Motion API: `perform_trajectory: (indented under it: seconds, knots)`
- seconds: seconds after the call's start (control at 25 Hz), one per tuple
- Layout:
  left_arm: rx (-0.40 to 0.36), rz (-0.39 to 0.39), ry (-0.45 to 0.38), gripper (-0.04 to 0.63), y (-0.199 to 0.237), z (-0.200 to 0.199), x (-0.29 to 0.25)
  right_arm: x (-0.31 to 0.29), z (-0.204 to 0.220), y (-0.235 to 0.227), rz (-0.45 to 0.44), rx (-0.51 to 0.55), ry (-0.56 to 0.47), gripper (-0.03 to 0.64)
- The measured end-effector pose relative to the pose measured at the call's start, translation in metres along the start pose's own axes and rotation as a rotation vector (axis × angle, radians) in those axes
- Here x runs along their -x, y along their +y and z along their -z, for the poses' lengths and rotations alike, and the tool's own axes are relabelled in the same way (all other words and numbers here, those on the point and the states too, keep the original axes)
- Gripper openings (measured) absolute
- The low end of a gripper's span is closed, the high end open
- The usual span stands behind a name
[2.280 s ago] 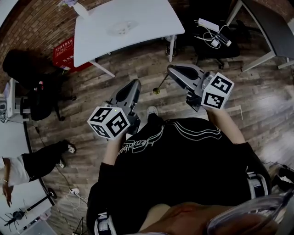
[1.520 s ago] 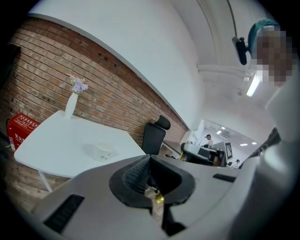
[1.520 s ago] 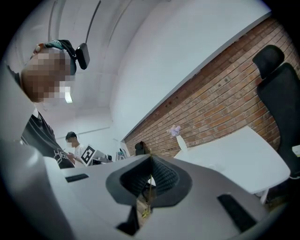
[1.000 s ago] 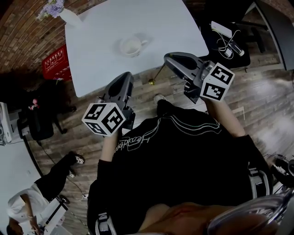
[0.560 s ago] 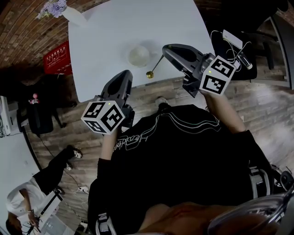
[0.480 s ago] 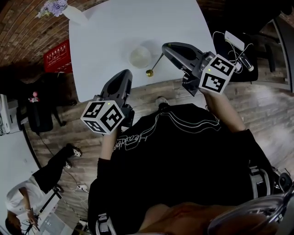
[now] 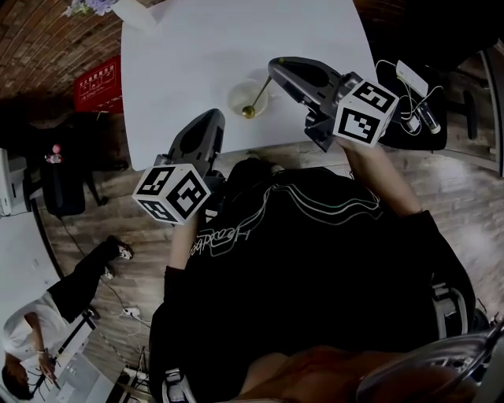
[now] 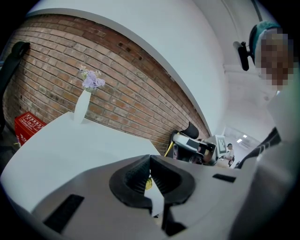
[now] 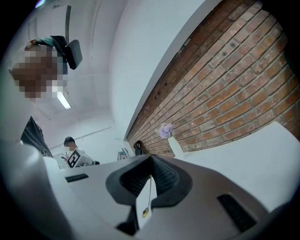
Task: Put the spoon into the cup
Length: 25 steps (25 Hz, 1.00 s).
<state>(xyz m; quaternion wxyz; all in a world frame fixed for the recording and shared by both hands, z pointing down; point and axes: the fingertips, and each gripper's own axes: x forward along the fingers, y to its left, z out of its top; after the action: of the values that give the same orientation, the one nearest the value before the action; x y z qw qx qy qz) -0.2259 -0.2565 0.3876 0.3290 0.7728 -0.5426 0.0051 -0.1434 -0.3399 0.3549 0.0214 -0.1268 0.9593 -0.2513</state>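
A pale cup (image 7: 243,96) stands on the white table (image 7: 189,55) near its front edge. My right gripper (image 7: 272,69) (image 9: 151,160) is shut on the thin handle of a gold spoon (image 7: 255,100) (image 9: 148,199). The spoon slants down to the left, and its bowl hangs over the cup's near rim. My left gripper (image 7: 211,120) (image 8: 150,160) is at the table's front edge, left of the cup, with its jaws together and nothing in them. In the left gripper view the spoon's gold bowl (image 8: 148,183) shows through the gap below the pads.
A white vase with purple flowers (image 7: 126,9) (image 8: 83,104) (image 9: 170,139) stands at the table's far left corner before a brick wall. A red crate (image 7: 98,82) sits on the floor to the left. A black chair with cables (image 7: 411,83) is to the right. A person (image 7: 35,330) stands at lower left.
Both grippers have moved forward to the table. The right one carried the spoon from over the floor to the cup's rim, and the left one now reaches the table's front edge.
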Motion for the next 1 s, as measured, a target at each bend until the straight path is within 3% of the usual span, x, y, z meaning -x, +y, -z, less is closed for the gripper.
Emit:
perform_trajectory:
  seconds: [0.44,1.0]
  knots:
    - [0.028,0.027,0.061,0.003,0.003,0.009,-0.016,0.003,0.027,-0.023,0.068,-0.036,0.034,-0.002]
    - [0.062,0.048,0.131,0.004,0.064,0.006,-0.053,-0.047,0.079,-0.071,0.125,-0.044,0.116,-0.002]
